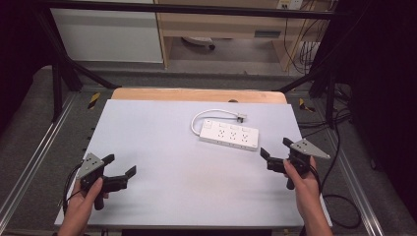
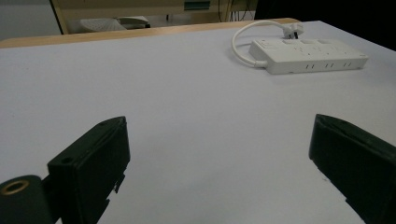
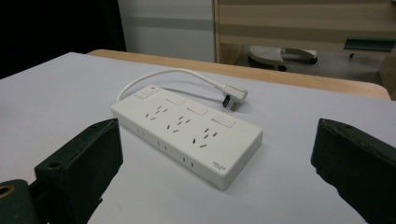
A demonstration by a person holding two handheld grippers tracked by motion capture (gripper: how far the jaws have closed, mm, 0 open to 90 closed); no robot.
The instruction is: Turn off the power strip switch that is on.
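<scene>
Power strip (image 1: 229,135), white and flat, lay on the pale table (image 1: 162,162), toward its far right part, with its sockets facing up. Its short white cable (image 1: 209,114) looped out from the strip's left end and curled round behind it, and the plug (image 1: 240,118) rested on the table just beyond the strip's far side, apart from the sockets.

Nearest to the strip was the right gripper (image 1: 276,153), held in the person's right hand (image 1: 301,178) just off the strip's near right corner, not touching it. Its jaws stood spread wide with nothing between them; in the right gripper view they framed the strip (image 3: 187,133), which lay just ahead of them on the bare table.

Well apart from the strip, toward the table's near left corner, the left gripper (image 1: 119,165) was held in the left hand (image 1: 83,204). Its jaws were likewise spread and empty, and in the left gripper view the strip (image 2: 308,56) showed far off beyond them.
</scene>
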